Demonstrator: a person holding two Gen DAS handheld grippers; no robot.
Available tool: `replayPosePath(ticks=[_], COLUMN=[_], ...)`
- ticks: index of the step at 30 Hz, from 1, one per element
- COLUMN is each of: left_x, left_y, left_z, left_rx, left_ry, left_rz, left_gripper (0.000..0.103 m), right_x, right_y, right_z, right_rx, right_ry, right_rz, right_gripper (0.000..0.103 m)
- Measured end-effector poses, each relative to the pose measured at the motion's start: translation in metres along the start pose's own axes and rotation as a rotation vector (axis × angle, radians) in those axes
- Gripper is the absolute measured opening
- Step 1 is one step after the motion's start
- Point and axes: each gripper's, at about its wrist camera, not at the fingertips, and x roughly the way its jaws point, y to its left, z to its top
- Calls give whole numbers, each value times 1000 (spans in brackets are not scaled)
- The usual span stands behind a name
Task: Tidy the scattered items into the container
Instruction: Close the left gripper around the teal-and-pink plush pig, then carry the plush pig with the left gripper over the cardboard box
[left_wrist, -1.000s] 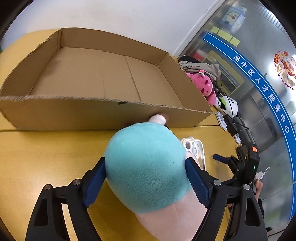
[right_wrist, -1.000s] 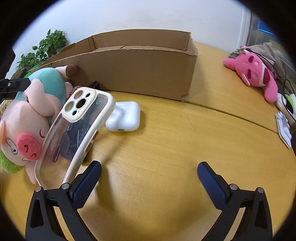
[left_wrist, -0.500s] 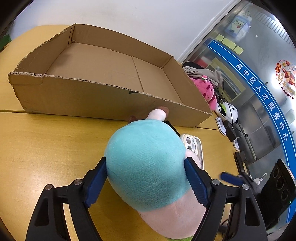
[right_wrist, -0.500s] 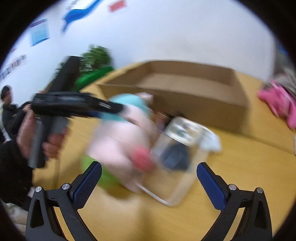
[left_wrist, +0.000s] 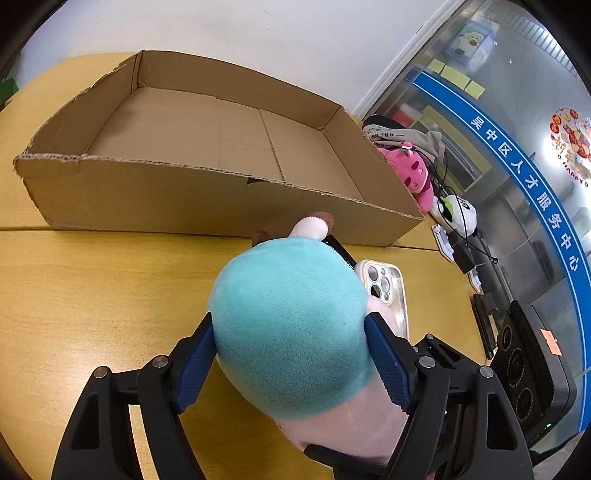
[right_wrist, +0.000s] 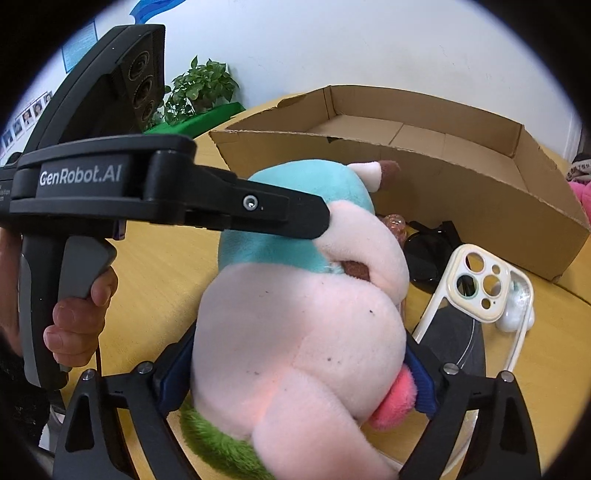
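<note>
A pig plush toy (left_wrist: 291, 343) with a teal body and pink head lies on the yellow table in front of the open cardboard box (left_wrist: 207, 192). My left gripper (left_wrist: 293, 358) is shut on its teal body. My right gripper (right_wrist: 295, 373) is closed around its pink head (right_wrist: 295, 354) from the other side, pads touching it. A clear phone case (right_wrist: 476, 314) leans beside the plush and also shows in the left wrist view (left_wrist: 384, 288). Black sunglasses (right_wrist: 428, 258) and white earbuds case (right_wrist: 517, 314) lie by the box.
The box (right_wrist: 461, 184) is empty inside. A pink plush (left_wrist: 410, 173) and a white panda toy (left_wrist: 458, 214) with cables sit to the right of it. A potted plant (right_wrist: 199, 88) stands behind the table's far left.
My right gripper swung left from the open table and closed around the plush's pink head. My left gripper kept its hold on the teal body and rose slightly.
</note>
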Motion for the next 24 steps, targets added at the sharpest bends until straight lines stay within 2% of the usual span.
replayPosePath(ticks=[10,15,24], left_x=[-1,-7,-23], left_y=[-3,-13,-20], left_z=[2,4,25], left_rx=[7,48,52], left_ry=[-4,-8,-16], left_rz=[-6,30,46], left_gripper=[79,77,77], right_x=[-8,-10,-16], right_y=[-1,-6,-4], right_z=[-4,-3,18], right_rx=[31,75,92], right_ry=[-24,-34,-44], right_rz=[32,80,107], right_gripper=[83,81,79])
